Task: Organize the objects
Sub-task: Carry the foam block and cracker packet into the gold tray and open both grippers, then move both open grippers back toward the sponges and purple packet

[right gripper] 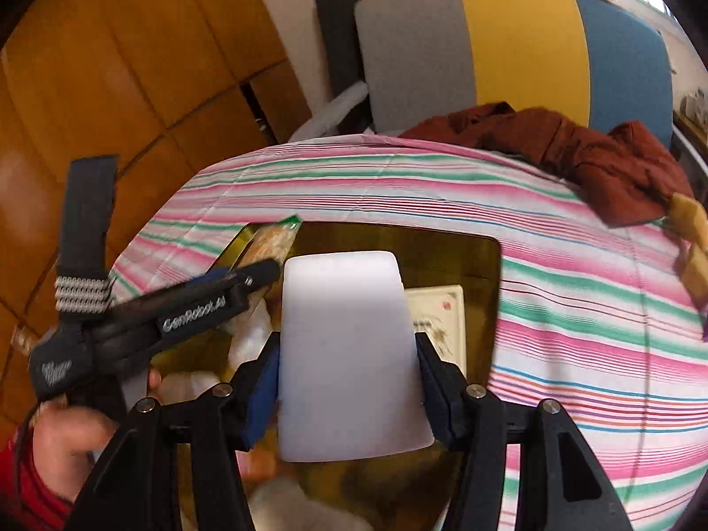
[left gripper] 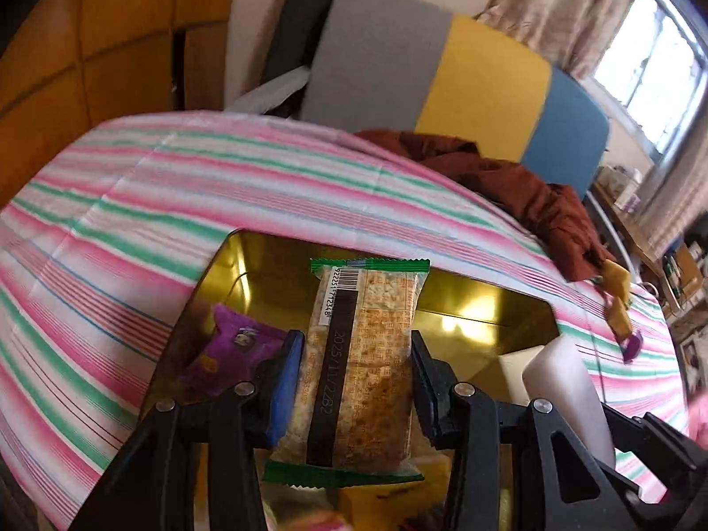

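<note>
Both of your grippers are loaded above the one gold tin (left gripper: 486,305).

Your left gripper (left gripper: 358,380) is clamped on one green-edged cracker pack (left gripper: 363,354), held over the tin with one purple packet (left gripper: 234,349) lying below and to its left. Your right gripper (right gripper: 349,380) grips one white block (right gripper: 349,354) over the same tin. Beyond both, one rust-red cloth (right gripper: 597,155) lies on the striped tablecloth (right gripper: 575,309).
</note>
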`<state>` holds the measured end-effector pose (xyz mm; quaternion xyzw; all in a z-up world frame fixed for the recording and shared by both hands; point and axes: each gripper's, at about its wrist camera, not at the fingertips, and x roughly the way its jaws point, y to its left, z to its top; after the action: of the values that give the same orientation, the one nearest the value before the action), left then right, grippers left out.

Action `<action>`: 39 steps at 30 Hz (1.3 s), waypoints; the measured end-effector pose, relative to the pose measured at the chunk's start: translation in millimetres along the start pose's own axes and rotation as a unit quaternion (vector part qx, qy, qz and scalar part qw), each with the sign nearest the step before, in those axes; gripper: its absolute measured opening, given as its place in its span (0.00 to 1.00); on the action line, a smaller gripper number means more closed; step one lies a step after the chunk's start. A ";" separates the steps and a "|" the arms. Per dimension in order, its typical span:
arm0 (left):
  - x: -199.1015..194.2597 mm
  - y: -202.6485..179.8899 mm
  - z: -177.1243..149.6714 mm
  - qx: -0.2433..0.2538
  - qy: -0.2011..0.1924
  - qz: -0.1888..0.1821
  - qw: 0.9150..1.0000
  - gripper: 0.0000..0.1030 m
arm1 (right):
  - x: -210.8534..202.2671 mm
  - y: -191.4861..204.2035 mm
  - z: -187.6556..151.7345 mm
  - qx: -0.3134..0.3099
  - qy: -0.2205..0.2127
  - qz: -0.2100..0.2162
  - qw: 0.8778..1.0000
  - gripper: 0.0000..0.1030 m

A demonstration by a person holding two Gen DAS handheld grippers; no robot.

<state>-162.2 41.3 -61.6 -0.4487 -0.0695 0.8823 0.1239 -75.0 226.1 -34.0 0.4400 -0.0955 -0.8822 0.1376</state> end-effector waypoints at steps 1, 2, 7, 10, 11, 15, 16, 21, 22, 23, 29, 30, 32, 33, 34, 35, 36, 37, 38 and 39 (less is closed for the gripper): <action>3.4 2.5 2.2 -0.005 0.003 0.000 1.000 0.45 | 5.7 -1.9 3.9 0.004 0.001 0.002 1.000 0.56; 6.1 3.8 4.0 -0.008 0.005 -0.003 1.000 0.45 | 11.9 -0.9 8.3 0.005 -0.001 0.006 1.000 0.56; 17.7 9.2 9.0 -0.020 0.017 0.004 1.000 0.45 | 38.8 3.9 26.2 0.021 0.008 0.001 1.000 0.59; 17.6 16.4 8.8 -0.037 0.017 0.009 0.999 0.63 | 38.0 -1.8 27.5 0.033 0.006 0.001 0.999 0.63; 15.7 17.6 8.7 -0.042 0.013 0.012 0.999 0.69 | 35.2 -3.7 26.2 0.035 0.001 0.005 0.999 0.63; 2.2 19.5 7.4 -0.049 -0.012 0.015 0.999 0.73 | 23.6 -6.7 20.6 0.036 -0.007 0.014 0.999 0.63; -2.3 20.0 6.2 -0.051 -0.022 0.018 0.998 0.77 | 21.3 -7.4 19.2 0.034 -0.007 0.014 0.999 0.63; -24.4 22.1 -1.9 -0.071 -0.063 0.048 0.994 0.93 | 9.0 -14.9 10.5 0.036 -0.021 0.000 0.999 0.63; -28.5 22.4 -3.1 -0.076 -0.069 0.052 0.993 0.97 | 7.4 -17.0 9.2 0.038 -0.020 -0.001 0.999 0.63; -32.1 23.5 -3.7 -0.081 -0.076 0.057 0.992 1.00 | 6.0 -18.6 7.9 0.039 -0.018 0.001 0.999 0.63; -52.1 17.9 -10.8 -0.100 -0.089 0.062 0.989 1.00 | -12.3 -26.9 0.0 0.048 -0.029 0.008 0.998 0.63; -54.4 15.4 -12.0 -0.101 -0.089 0.058 0.989 1.00 | -15.8 -27.2 -0.2 0.047 -0.032 0.007 0.998 0.63; -58.1 10.2 -14.5 -0.101 -0.090 0.057 0.989 1.00 | -25.8 -29.4 -2.5 0.041 -0.042 0.002 0.998 0.63; -59.6 7.1 -16.1 -0.100 -0.090 0.055 0.989 1.00 | -29.9 -30.4 -3.3 0.038 -0.047 0.002 0.998 0.63; -60.9 2.8 -17.8 -0.097 -0.090 0.051 0.990 1.00 | -34.7 -32.2 -4.6 0.034 -0.051 -0.001 0.998 0.63; -61.5 -0.4 -18.6 -0.096 -0.089 0.049 0.990 1.00 | -38.6 -34.6 -5.5 0.033 -0.053 -0.005 0.998 0.63; -62.4 -4.3 -20.1 -0.094 -0.088 0.047 0.991 1.00 | -42.4 -37.4 -6.7 0.032 -0.056 -0.008 0.998 0.63; -63.5 -9.1 -21.6 -0.092 -0.087 0.044 0.991 1.00 | -45.9 -40.5 -7.4 0.032 -0.059 -0.010 0.998 0.63; -64.8 -13.9 -23.1 -0.089 -0.086 0.038 0.992 1.00 | -50.5 -45.4 -9.2 0.032 -0.062 -0.014 0.997 0.63; -65.8 -18.7 -24.5 -0.086 -0.085 0.034 0.992 1.00 | -53.7 -49.3 -10.4 0.033 -0.065 -0.017 0.997 0.63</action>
<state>-102.2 41.0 -20.7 -0.3829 -0.1403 0.9118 0.0481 -43.6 289.7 -14.1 0.3876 -0.1263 -0.9074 0.1017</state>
